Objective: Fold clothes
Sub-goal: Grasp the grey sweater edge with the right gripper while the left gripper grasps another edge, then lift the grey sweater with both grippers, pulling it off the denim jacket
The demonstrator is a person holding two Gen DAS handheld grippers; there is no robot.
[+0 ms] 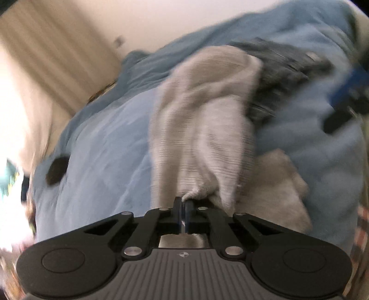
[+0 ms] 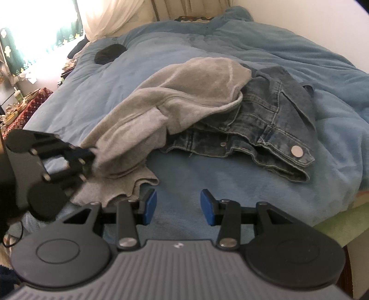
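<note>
Two grippers, two garments, one bed.

Right gripper [image 2: 178,206]: nearest in its own view, jaws roughly half open, nothing between the blue pads [image 2: 150,206], only bare blanket [image 2: 230,180] below. It sits just short of the hoodie's hem; not touching any cloth.

Left gripper [image 1: 183,213]: jaws fully closed, pinching a cuff or edge of the hoodie [image 1: 203,120] right at the fingertips. In the right wrist view the same gripper [image 2: 88,153] comes in from the left edge and bites the near-left end of the hoodie [image 2: 161,101].

Hoodie: one, grey, fleecy. Lies crumpled on the blanket, long axis running from the pinched end at near-left up to far-right, where the bulky end rests on top of the jacket. A loose wavy hem spreads flat on the blanket just beside the right gripper's left pad.

Jacket [image 2: 265,124]: one, blue denim, bunched, partly under the hoodie's far end. Long axis roughly left-right across the bed. Two metal buttons show, the big one [image 2: 297,151] at the near-right corner, a smaller one further left.

Further back: one dark round item [image 2: 110,54] on the blanket near the far-left, can't tell what it is. Beyond that, a bright window with curtain [image 2: 110,16] at far-left.

No readable text or brand anywhere; only a small round emblem on each gripper body. Left wrist view is motion-blurred.
</note>
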